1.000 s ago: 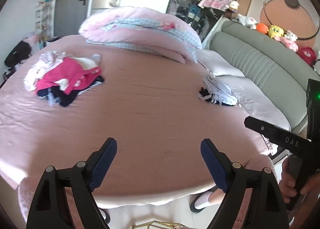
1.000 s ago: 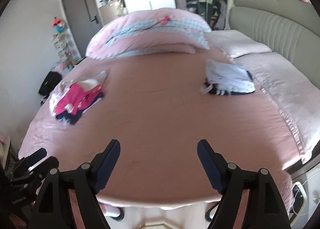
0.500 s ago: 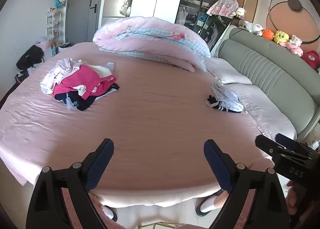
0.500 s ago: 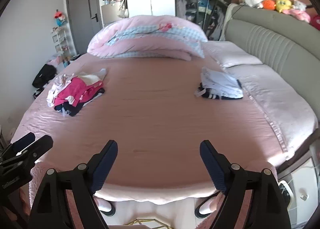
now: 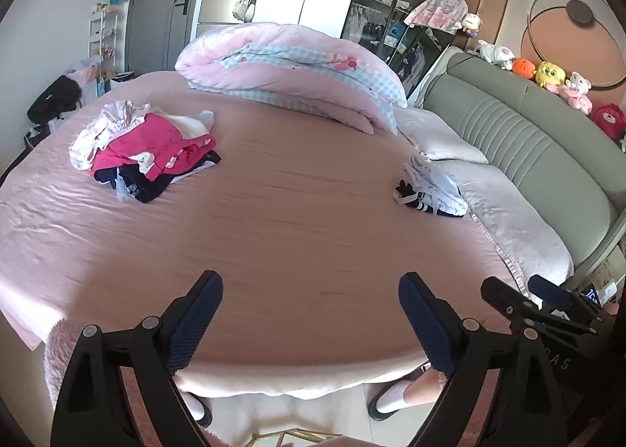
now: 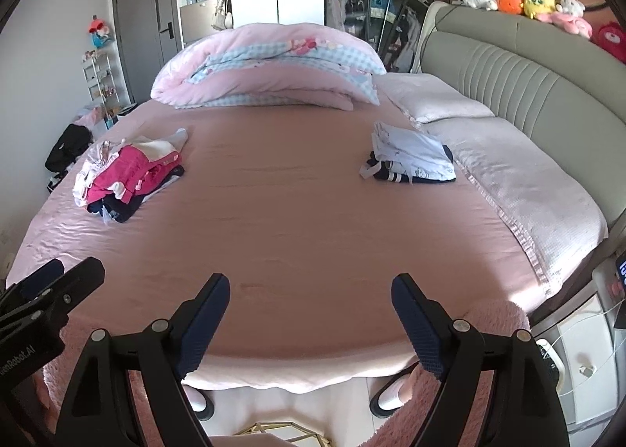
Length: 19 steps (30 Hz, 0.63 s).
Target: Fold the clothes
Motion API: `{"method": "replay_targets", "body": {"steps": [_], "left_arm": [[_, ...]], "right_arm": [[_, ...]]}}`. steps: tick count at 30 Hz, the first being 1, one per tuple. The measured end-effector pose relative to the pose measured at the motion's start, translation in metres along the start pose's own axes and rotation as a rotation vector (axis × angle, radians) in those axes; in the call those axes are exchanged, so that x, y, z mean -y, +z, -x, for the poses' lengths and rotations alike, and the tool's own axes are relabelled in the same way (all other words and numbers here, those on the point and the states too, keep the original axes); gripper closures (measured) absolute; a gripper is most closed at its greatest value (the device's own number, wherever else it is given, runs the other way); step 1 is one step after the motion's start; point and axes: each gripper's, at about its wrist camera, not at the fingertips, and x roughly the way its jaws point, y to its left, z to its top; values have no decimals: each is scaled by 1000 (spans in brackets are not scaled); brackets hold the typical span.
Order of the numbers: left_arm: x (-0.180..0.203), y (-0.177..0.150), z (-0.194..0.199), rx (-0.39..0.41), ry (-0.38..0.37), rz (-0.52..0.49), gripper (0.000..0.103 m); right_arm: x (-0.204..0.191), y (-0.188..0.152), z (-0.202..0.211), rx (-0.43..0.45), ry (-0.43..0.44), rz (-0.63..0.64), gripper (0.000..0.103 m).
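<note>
Wide pink bed [image 5: 297,220], with rolled duvet [image 5: 289,67] at the far end and grey headboard [image 5: 520,134] at right. Loose clothes pile [image 5: 144,142] at far left on the sheet, folded stack [image 6: 411,153] at right beside the pillows [image 6: 508,181], well apart. Left gripper [image 5: 311,314] and right gripper [image 6: 311,314] over the near edge, both spread wide, nothing between.

Ahead of the fingers, a wide bed [image 6: 313,220] in a pink sheet is seen, sunlit at its near corners. A rolled duvet [image 6: 270,67] lies beyond; a grey padded headboard [image 6: 508,67] stands right, a grey door [image 6: 144,28] far left.
</note>
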Motion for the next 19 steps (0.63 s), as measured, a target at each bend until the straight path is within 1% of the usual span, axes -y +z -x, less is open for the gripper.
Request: {"method": "replay_targets", "body": {"steps": [3, 7, 10, 13, 19], "left_arm": [[1, -2, -1, -1, -10, 2, 11], [2, -4, 1, 7, -54, 5, 11], [1, -3, 4, 28, -42, 11, 11], [5, -3, 3, 29, 5, -21, 11], [7, -6, 1, 19, -6, -11, 11]], "right_arm": [[0, -1, -2, -4, 2, 6, 18], [-2, -2, -3, -6, 8, 13, 18], [-2, -3, -3, -9, 11, 11, 18], [-2, -2, -4, -11, 21, 12, 18], [-4, -3, -4, -10, 24, 12, 18]]}}
